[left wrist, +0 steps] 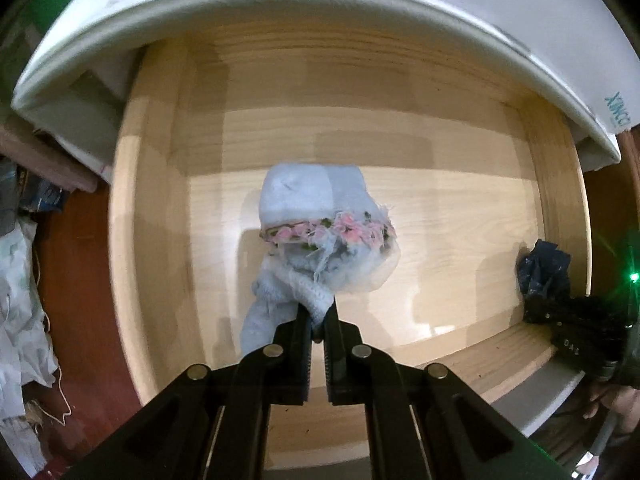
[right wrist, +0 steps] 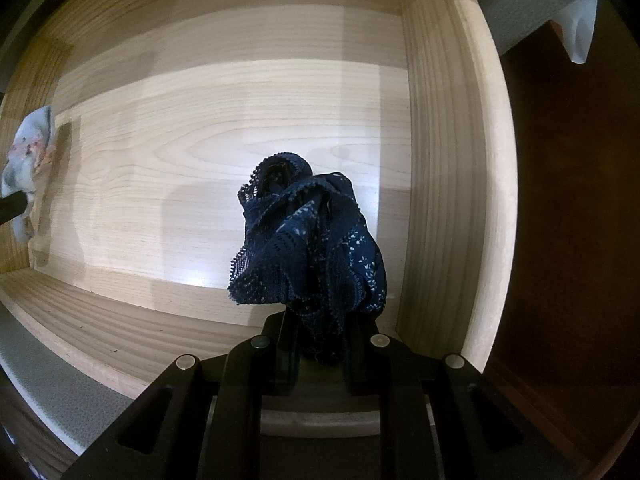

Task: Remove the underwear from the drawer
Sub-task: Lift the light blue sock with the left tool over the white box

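Note:
Pale blue underwear with a pink flowered band hangs bunched above the floor of the open wooden drawer. My left gripper is shut on its knitted edge and points straight down. Dark navy lace underwear hangs crumpled near the drawer's right wall, with my right gripper shut on it. In the left wrist view the navy underwear and the right gripper's black body show at the right. In the right wrist view the pale underwear shows at the far left edge.
A white mattress or cushion edge overhangs the back of the drawer. Reddish-brown floor with crumpled white material lies left of the drawer. A grey padded strip runs along the drawer front. Dark wood lies to the right.

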The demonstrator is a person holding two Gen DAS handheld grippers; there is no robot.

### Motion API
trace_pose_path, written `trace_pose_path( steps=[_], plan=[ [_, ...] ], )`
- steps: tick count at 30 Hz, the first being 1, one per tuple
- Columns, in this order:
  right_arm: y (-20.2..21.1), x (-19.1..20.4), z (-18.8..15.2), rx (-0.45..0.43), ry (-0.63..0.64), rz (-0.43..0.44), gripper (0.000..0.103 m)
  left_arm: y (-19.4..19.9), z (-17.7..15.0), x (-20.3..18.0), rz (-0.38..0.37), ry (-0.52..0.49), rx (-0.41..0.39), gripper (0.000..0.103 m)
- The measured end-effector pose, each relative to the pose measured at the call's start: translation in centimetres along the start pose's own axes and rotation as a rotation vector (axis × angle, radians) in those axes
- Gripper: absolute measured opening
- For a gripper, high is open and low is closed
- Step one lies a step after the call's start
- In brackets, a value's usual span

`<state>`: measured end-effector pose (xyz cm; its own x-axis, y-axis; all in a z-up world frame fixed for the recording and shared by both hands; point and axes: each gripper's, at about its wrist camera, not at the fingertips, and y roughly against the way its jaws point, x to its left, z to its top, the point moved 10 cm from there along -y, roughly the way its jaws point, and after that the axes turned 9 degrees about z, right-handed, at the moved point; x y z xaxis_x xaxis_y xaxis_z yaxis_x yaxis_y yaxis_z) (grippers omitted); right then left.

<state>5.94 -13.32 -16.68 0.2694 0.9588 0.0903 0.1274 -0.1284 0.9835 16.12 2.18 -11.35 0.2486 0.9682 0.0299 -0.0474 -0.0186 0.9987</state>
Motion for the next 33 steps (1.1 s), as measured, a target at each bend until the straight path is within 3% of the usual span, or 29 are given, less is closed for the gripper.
trace_pose_path(
  steps=[4,15,33],
  plan=[
    [0.0,0.1,0.0,-0.005,-0.001,0.000,0.015,-0.6,0.4,-2.5,0.001,0.009,-0.020,0.004],
    [0.2,0.1,0.0,-0.007,-0.003,0.001,0.015,2.2,-0.7,-1.0,0.041,0.037,-0.087,0.004],
    [0.2,0.1,0.2,-0.012,-0.001,-0.009,0.015,11.3,-1.2,1.3,0.057,0.041,-0.243,0.004]
  ],
)
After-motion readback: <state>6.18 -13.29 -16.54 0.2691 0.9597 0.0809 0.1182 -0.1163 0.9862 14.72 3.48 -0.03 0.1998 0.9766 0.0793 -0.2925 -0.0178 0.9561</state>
